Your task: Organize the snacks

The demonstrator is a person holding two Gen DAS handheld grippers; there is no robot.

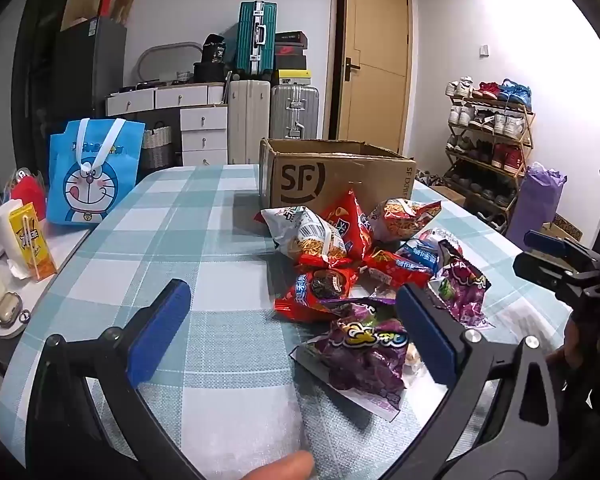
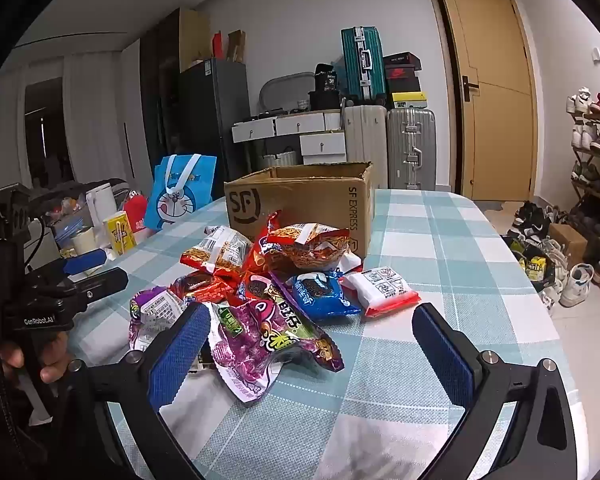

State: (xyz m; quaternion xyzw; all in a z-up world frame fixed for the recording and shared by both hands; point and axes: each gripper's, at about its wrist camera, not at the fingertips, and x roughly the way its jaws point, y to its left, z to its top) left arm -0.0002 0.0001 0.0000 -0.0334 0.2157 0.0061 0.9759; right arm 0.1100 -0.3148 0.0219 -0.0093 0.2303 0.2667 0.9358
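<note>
A pile of snack packets (image 1: 364, 256) lies on the checked tablecloth (image 1: 204, 240) in front of an open SF cardboard box (image 1: 332, 176). The pile holds red, blue and purple bags. My left gripper (image 1: 292, 332) is open and empty, low over the table, with a purple bag (image 1: 364, 356) between its fingers near the right one. My right gripper (image 2: 312, 352) is open and empty, with another purple bag (image 2: 260, 332) by its left finger. The box (image 2: 300, 204) stands behind the pile (image 2: 276, 276). A white and red packet (image 2: 384, 288) lies at the pile's right.
A blue Doraemon tote bag (image 1: 92, 176) and a yellow drink carton (image 1: 30, 240) stand on a side surface at the left. Suitcases (image 1: 272, 112), white drawers and a door are behind the table. A shoe rack (image 1: 492, 132) stands at the right.
</note>
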